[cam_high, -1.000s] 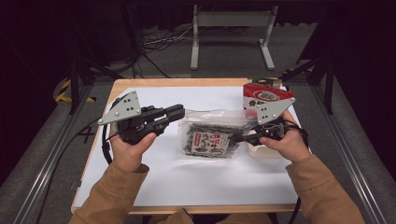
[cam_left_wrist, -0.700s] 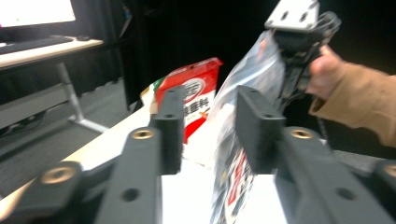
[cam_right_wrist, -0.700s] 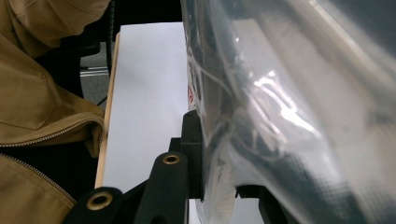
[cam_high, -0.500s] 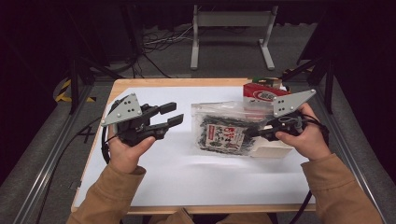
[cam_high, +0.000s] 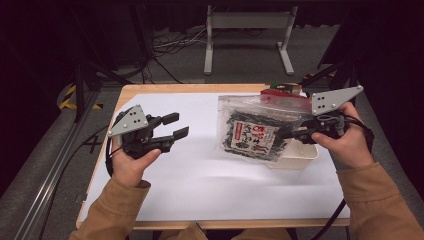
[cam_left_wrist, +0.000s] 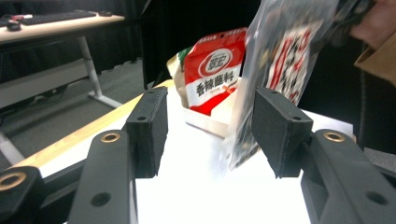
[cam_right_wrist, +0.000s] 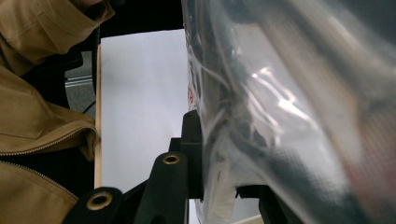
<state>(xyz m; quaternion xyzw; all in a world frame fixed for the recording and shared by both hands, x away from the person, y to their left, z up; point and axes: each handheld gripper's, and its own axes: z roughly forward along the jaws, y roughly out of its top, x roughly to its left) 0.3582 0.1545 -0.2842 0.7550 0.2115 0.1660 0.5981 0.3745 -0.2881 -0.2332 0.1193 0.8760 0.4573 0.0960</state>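
A clear plastic bag (cam_high: 250, 135) of dark pieces with a red and white label hangs tilted above the table's right side. My right gripper (cam_high: 286, 133) is shut on its right edge; in the right gripper view the bag (cam_right_wrist: 289, 116) sits pinched between the jaws of that gripper (cam_right_wrist: 224, 161). My left gripper (cam_high: 174, 126) is held at the left, apart from the bag. Its jaws have just been opening and nothing is between them. In the left gripper view the left gripper (cam_left_wrist: 210, 130) is open, with the bag (cam_left_wrist: 280, 56) farther off.
A white box (cam_high: 300, 152) stands under the bag at the right, with a red snack packet (cam_high: 280, 95) behind it, which also appears as the red packet (cam_left_wrist: 215, 70). White paper (cam_high: 200, 175) covers the wooden table. A metal stand (cam_high: 247, 22) is on the floor beyond.
The left gripper has opened and drawn back to the left, away from the bag. The right gripper has lifted the bag up and to the right, tilting it.
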